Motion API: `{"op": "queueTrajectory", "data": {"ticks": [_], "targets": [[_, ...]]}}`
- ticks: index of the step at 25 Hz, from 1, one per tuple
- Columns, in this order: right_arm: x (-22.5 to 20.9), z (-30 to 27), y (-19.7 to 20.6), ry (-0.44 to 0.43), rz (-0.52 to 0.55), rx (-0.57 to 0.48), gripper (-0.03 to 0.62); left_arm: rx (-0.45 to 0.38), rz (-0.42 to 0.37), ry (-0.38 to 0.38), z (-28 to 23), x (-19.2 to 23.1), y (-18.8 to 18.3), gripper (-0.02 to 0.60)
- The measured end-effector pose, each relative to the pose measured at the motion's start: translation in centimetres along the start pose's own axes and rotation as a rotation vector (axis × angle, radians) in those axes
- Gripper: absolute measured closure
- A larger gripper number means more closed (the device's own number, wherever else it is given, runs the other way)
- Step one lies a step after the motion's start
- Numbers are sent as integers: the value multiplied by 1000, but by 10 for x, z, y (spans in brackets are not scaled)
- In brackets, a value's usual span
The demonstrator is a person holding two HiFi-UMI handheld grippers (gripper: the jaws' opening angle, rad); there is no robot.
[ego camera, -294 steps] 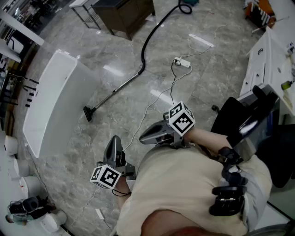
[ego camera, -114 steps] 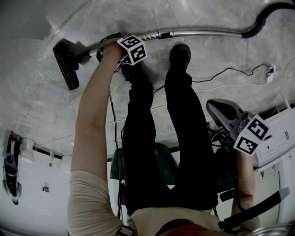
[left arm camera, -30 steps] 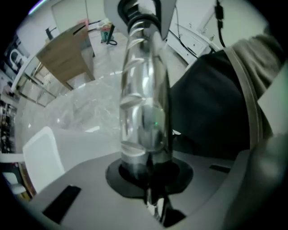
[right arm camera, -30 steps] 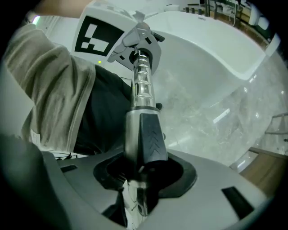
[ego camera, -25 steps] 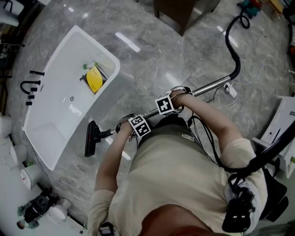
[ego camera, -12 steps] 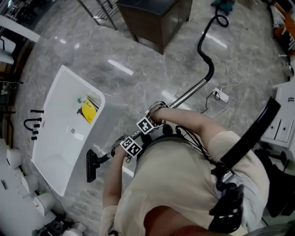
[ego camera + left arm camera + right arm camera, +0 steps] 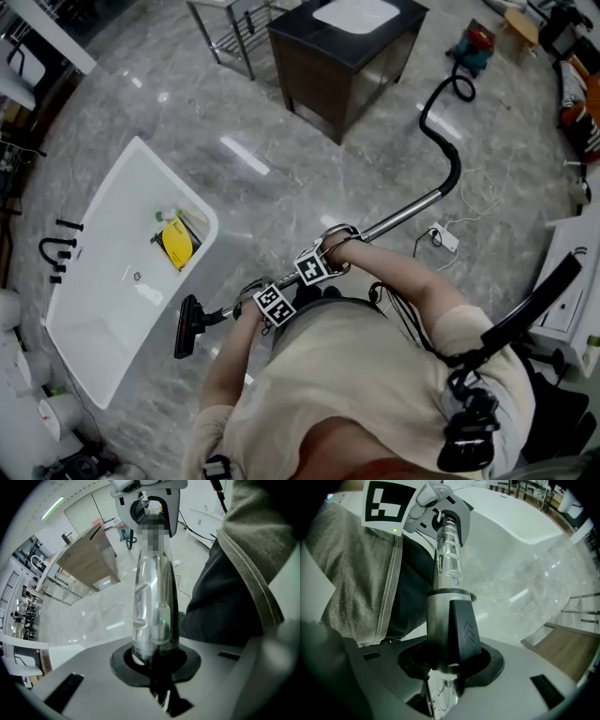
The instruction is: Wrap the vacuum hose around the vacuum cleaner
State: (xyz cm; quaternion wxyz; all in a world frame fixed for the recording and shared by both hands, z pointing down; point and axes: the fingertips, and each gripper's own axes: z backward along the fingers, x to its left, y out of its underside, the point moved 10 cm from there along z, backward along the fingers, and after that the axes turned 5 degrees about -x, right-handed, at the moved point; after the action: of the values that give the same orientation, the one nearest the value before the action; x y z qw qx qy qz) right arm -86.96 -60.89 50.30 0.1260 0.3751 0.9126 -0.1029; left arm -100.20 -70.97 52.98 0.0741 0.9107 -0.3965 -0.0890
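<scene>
The vacuum hose [image 7: 450, 141] lay on the floor [image 7: 281, 159], running to the vacuum cleaner [image 7: 473, 42] at the far right. Our left gripper [image 7: 154, 660] had its jaws clamped almost shut on the metal wand [image 7: 403, 214]. The right gripper [image 7: 447, 660] held the wider collar [image 7: 445, 606]. We judged that both grips should stay firm while we carried the wand over.

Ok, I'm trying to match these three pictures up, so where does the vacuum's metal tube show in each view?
Head view: the tube slants from centre up to the right.
Left gripper view: the tube stands upright mid-frame, gripped in the jaws.
Right gripper view: the tube stands upright near centre, gripped in the jaws.
Shared landmark: the person's beige shirt, at bottom, right, left.
</scene>
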Motion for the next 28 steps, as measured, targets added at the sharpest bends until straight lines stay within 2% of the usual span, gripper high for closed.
{"op": "queueTrajectory", "data": {"ticks": [4,6,8,10,14,15,17,18,21,24,28], "targets": [[-24,2,20,-7,-78,32,442,-66,-35,-7,-24,30,-18,539],[-36,6,31,-18,-125,35,442,-119,-29,28,-30,50,-27,535],[-43,12,44,-34,-161,51,442,-187,-1,100,-31,68,-38,480],[-50,19,60,-41,-180,75,442,-239,3,192,-27,85,-52,456],[-57,32,88,-42,-187,118,442,-284,-31,334,-11,109,-82,388],[-59,34,94,-40,-180,119,442,-284,-38,354,-8,116,-88,363],[-64,36,105,-39,-169,104,442,-272,-50,382,-3,131,-100,268],[-66,37,111,-39,-168,96,442,-262,-61,396,0,138,-107,247],[-76,35,127,-39,-167,78,442,-221,-133,428,10,152,-132,247],[-88,26,144,-36,-150,45,441,-132,-218,443,20,155,-156,247],[-103,17,192,-13,-137,9,441,-92,-270,416,24,151,-219,247]]}}
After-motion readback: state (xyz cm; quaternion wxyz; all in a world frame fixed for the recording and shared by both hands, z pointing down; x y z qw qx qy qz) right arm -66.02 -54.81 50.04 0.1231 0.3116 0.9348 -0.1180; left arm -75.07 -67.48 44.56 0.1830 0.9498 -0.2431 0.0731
